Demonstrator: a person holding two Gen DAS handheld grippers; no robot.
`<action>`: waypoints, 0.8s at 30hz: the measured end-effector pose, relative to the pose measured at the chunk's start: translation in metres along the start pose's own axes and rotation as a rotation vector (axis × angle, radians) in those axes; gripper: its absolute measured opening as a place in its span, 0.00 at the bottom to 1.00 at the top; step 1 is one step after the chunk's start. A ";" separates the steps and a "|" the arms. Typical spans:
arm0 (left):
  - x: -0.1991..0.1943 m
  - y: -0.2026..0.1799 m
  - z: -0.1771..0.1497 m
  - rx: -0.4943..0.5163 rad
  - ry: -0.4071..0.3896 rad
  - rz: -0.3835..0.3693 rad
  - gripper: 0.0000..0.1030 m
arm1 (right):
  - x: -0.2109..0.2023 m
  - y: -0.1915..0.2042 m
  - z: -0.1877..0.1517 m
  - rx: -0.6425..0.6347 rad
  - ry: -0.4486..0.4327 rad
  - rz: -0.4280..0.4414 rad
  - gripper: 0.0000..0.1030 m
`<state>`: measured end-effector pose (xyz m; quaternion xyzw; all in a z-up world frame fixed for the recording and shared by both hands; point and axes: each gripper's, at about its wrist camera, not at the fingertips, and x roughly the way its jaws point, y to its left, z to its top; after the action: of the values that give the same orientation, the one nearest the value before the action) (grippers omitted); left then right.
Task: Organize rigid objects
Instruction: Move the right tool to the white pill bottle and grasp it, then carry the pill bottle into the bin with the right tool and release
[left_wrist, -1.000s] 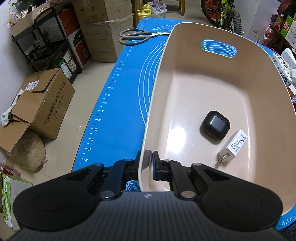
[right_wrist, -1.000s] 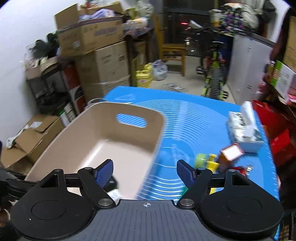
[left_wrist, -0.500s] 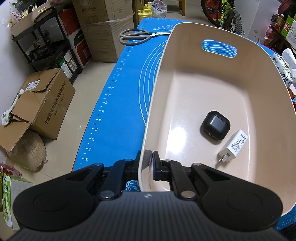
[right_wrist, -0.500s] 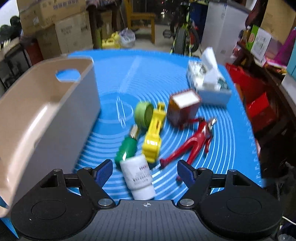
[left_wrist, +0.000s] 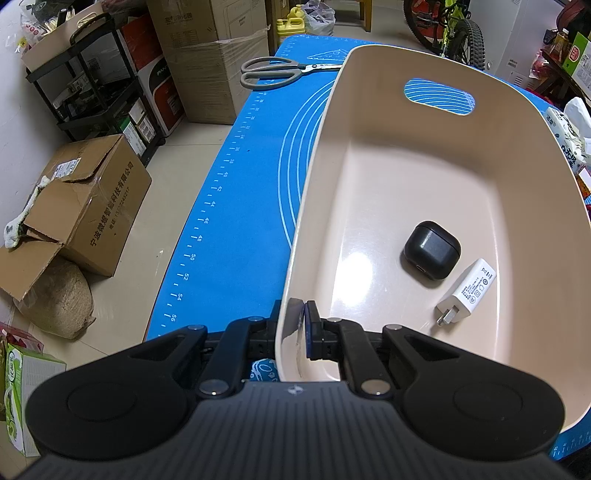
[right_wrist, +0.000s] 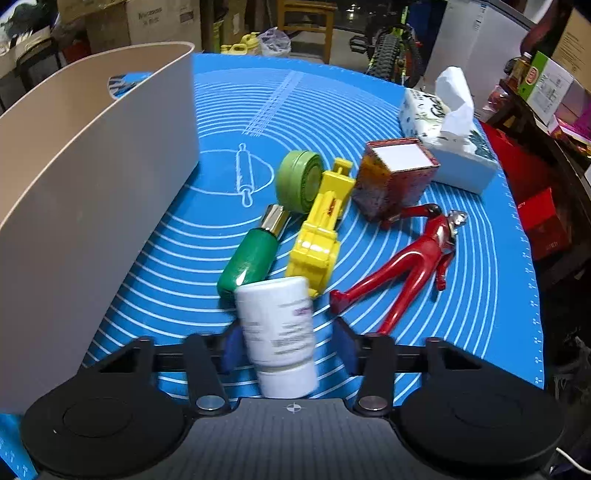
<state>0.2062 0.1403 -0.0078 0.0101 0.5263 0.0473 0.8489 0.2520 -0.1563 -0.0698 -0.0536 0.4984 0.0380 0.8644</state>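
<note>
Beige plastic makes up the storage bin (left_wrist: 436, 155), which stands on the blue silicone mat (left_wrist: 236, 206) covering the bench. Only two things lie in it so far: a black earbud case (left_wrist: 431, 250) and, just beside it, a white plug charger (left_wrist: 466, 291). By my reckoning the task is in its early part, since most of the pile is outside the bin.

On the mat to the right of the bin lie a white pill bottle (right_wrist: 277, 334), a green bottle with a gold cap (right_wrist: 251, 256), a yellow toy (right_wrist: 320, 236), a green round tin (right_wrist: 300, 181), a red-brown box (right_wrist: 395, 177) and a red action figure (right_wrist: 410, 264). Grey scissors (left_wrist: 275, 72) rest at the mat's far end.

The left claw (left_wrist: 291, 328) is clamped on the bin's near wall, one finger inside and one outside, steadying it. The right claw (right_wrist: 288, 349) sits low over the mat, its blue pads (right_wrist: 232, 349) apart on either side of the white pill bottle. The view is blurred there, so contact cannot be judged; closing on it looks like the next step.
</note>
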 end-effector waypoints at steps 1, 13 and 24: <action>0.000 0.000 0.000 0.000 0.000 0.000 0.12 | 0.001 0.001 0.000 -0.003 0.006 -0.002 0.48; 0.000 0.000 0.000 -0.005 0.001 -0.002 0.12 | -0.028 -0.002 0.010 0.053 -0.077 -0.008 0.43; 0.000 0.001 0.000 -0.005 0.002 -0.001 0.12 | -0.089 0.011 0.031 0.113 -0.304 0.003 0.43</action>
<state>0.2063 0.1415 -0.0071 0.0078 0.5269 0.0484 0.8485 0.2330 -0.1423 0.0217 0.0022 0.3631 0.0188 0.9316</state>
